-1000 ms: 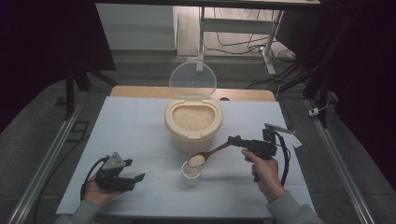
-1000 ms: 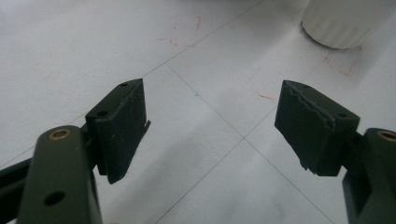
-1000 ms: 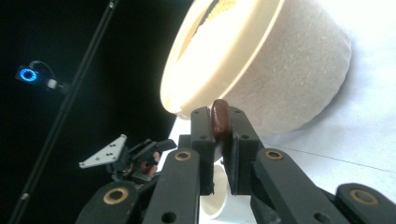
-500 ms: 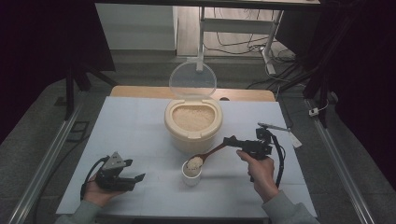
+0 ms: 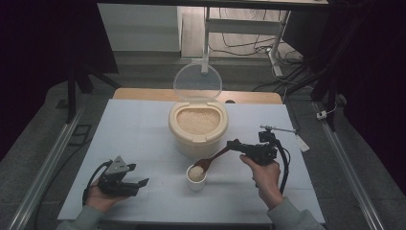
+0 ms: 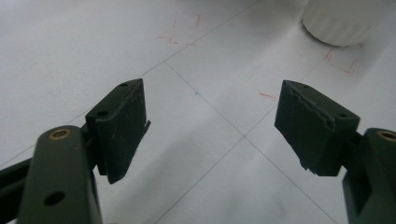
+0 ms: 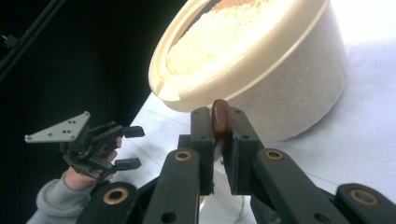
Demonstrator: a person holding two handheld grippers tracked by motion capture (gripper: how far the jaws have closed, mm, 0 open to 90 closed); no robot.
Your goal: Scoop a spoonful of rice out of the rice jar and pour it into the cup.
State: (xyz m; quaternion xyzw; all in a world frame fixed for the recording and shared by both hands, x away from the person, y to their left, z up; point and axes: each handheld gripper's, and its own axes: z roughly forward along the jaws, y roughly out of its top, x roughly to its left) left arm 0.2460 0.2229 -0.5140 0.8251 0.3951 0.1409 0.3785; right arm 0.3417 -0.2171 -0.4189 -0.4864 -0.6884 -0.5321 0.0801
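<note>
Brown spoon [image 7: 220,119] handle — bowl hidden — clamped between right gripper [image 7: 218,140] fingers.

One camera hangs above the person's side, looking forward and down over the table [image 5: 143,124]. Two more ride the grippers, close and low; all three catch that table.

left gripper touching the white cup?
Apart. The high view shows the left gripper open, with bare table between it and the white cup; the left gripper view shows the same gap.
</note>
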